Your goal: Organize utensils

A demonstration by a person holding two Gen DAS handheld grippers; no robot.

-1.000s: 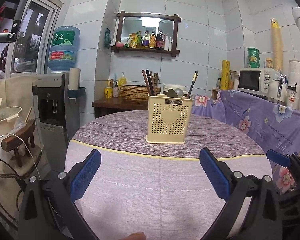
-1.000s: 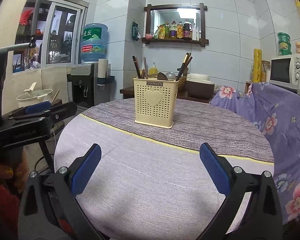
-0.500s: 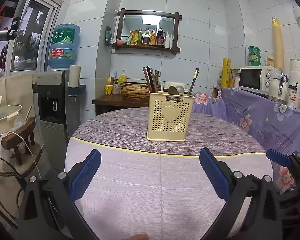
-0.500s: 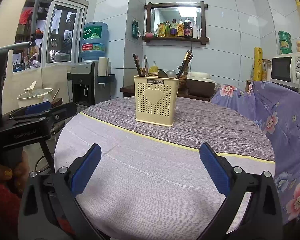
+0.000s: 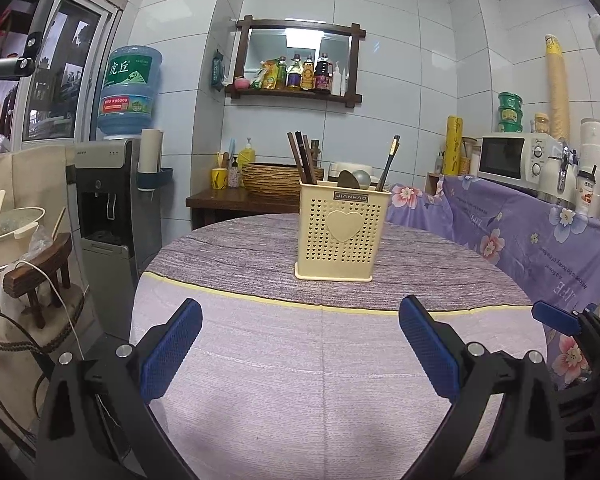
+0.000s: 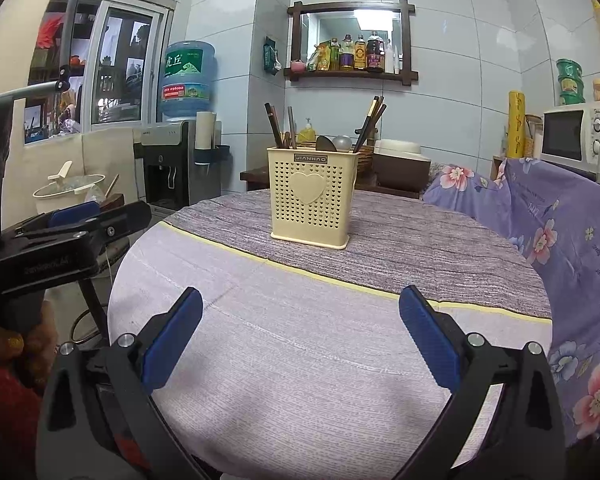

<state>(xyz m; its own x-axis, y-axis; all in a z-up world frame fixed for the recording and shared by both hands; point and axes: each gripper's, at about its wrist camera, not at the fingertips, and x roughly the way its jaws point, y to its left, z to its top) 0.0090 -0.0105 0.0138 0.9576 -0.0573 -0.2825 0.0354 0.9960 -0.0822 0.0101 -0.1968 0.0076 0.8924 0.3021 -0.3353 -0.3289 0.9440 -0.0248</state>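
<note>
A cream perforated utensil holder [image 5: 337,233] with a heart on its front stands upright on the round table [image 5: 260,360]; it also shows in the right wrist view [image 6: 312,200]. Dark chopsticks [image 5: 302,158] and spoons [image 5: 354,180] stick out of its top. My left gripper [image 5: 300,344] is open and empty, low over the near part of the table, well short of the holder. My right gripper [image 6: 300,336] is open and empty too, at a similar distance. The left gripper's body [image 6: 60,236] shows at the left of the right wrist view.
The table wears a purple-grey cloth with a yellow stripe [image 5: 320,306]. A purple floral cloth [image 5: 540,240] covers a counter at the right, with a microwave [image 5: 512,158]. A water dispenser [image 5: 116,184] stands at the left. A side table holds a woven basket [image 5: 276,180].
Both views have shifted slightly, so the holder sits a bit higher in frame. Both grippers stay open and empty.
</note>
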